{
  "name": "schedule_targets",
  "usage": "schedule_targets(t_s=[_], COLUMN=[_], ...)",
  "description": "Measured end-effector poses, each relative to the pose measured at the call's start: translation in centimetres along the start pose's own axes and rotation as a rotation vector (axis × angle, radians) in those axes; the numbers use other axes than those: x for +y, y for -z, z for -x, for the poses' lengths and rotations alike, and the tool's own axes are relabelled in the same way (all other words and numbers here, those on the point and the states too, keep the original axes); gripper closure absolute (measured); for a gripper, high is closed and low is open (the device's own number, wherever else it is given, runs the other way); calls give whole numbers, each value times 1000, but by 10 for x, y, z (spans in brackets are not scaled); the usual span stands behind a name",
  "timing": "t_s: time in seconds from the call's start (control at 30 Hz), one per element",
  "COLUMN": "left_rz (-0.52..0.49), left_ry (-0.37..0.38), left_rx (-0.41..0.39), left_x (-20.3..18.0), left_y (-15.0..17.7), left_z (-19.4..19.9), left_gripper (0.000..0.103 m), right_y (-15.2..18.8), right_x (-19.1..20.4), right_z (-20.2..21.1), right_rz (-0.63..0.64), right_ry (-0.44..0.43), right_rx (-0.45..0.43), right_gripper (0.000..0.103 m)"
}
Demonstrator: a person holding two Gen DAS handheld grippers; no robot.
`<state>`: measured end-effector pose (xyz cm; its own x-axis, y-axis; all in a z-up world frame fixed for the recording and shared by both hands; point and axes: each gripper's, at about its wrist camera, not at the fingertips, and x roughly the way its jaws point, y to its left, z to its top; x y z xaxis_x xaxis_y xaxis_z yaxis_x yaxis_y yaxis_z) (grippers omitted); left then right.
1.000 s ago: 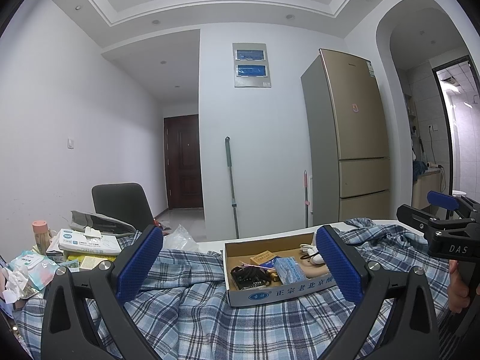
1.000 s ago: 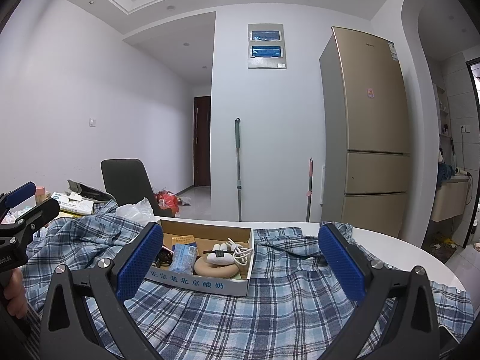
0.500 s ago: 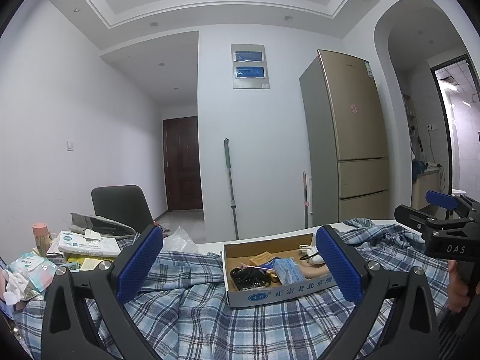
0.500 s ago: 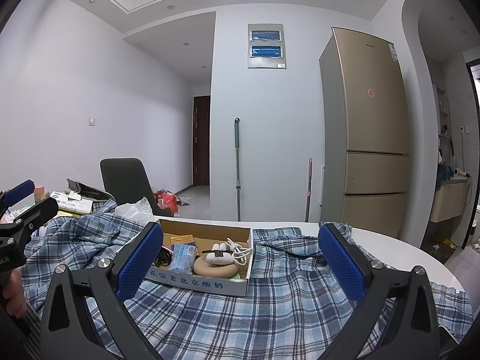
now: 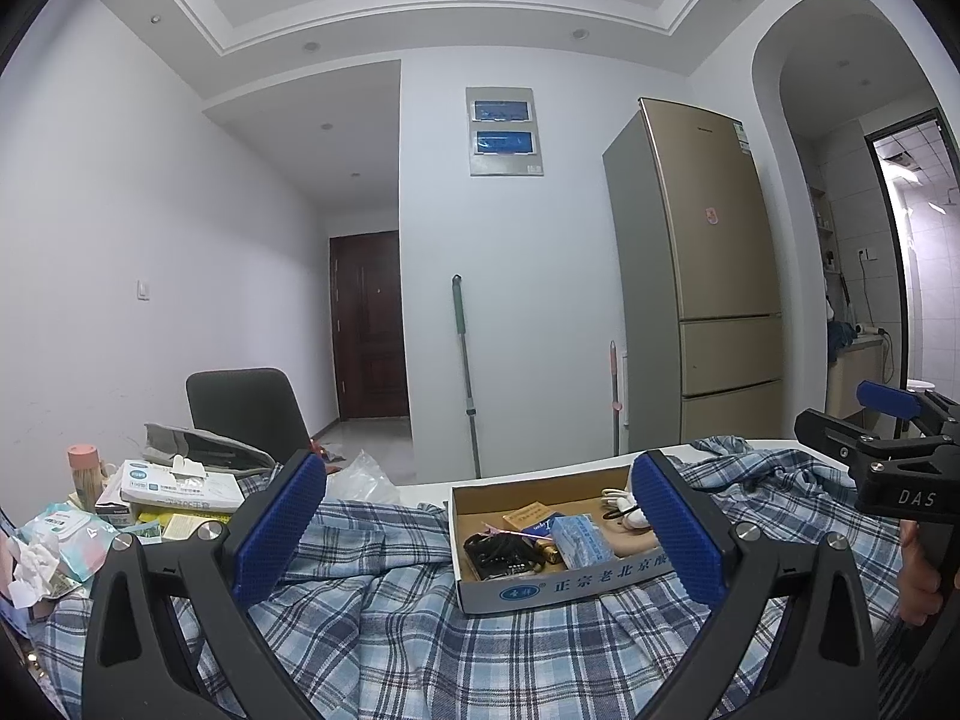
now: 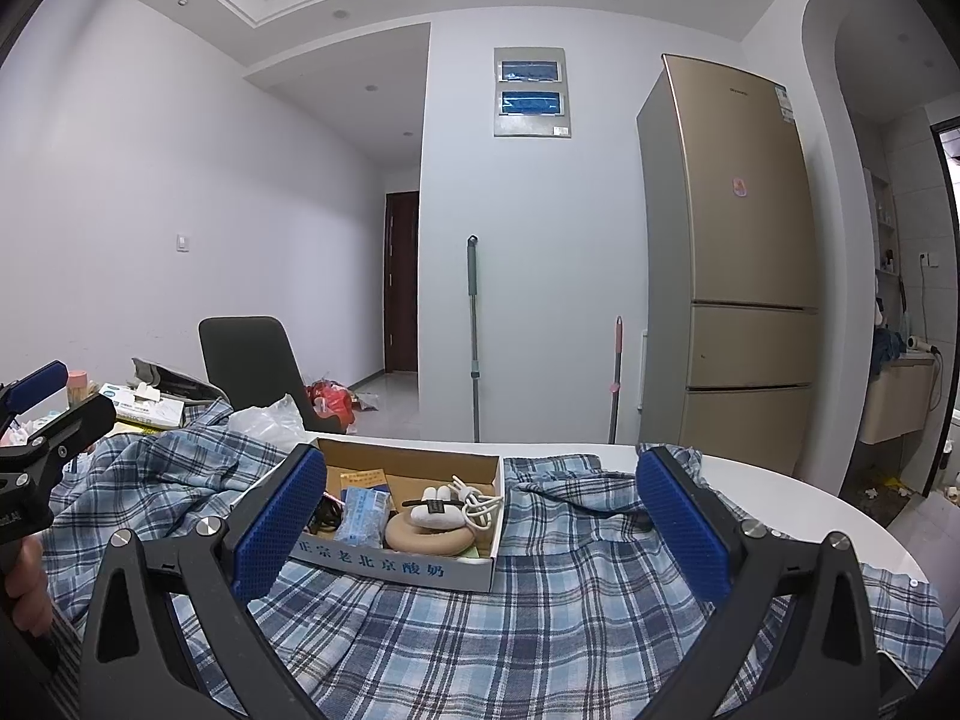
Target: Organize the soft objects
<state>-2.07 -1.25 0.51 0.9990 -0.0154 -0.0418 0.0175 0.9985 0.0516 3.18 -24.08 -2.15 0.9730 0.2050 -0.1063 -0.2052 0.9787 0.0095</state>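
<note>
1. While both tools hung above the table, the left gripper [image 5: 478,527] had its blue pads [image 5: 277,527] spread wide, with nothing between them.
2. The right gripper [image 6: 481,523] was likewise spread wide and held nothing; its blue pads [image 6: 684,523] framed the cardboard box [image 6: 390,564] and the cloth beyond it.
3. A blue plaid shirt [image 6: 540,618] lay rumpled across the white table [image 6: 780,492], covering most of the near surface, and ran under both tools.
4. The cardboard box sat on top of the shirt, open at the top, with blue print along its front wall.
5. Inside the box lay a tan ring [image 6: 426,535] with a small white plush [image 6: 437,515] resting on it, a coiled white cable [image 6: 480,507] just beside that, and a blue tissue pack [image 6: 363,515] to the left.
6. From the left wrist view the same box [image 5: 528,591] showed a black bundle of cord [image 5: 501,552] in its near left corner.
7. At the table's left end stood a heap of clutter: a wet-wipes pack [image 5: 180,483], a pink-capped jar [image 5: 84,474] and crumpled tissue [image 5: 33,564].
8. A dark chair [image 5: 246,411] stood behind the table, a gold fridge [image 5: 714,276] stood against the far wall, and a mop handle [image 5: 465,372] leaned near it.
</note>
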Motion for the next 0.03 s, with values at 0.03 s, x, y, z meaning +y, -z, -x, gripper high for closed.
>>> schedule_targets(t_s=[0.03], left_rz=[0], left_ry=[1], left_rx=[0], left_x=[0], left_y=[0], left_z=[0], left_gripper=[0], right_y=[0], right_x=[0], right_z=[0], right_rz=[0], right_ry=[0], right_rx=[-1], right_gripper=[0])
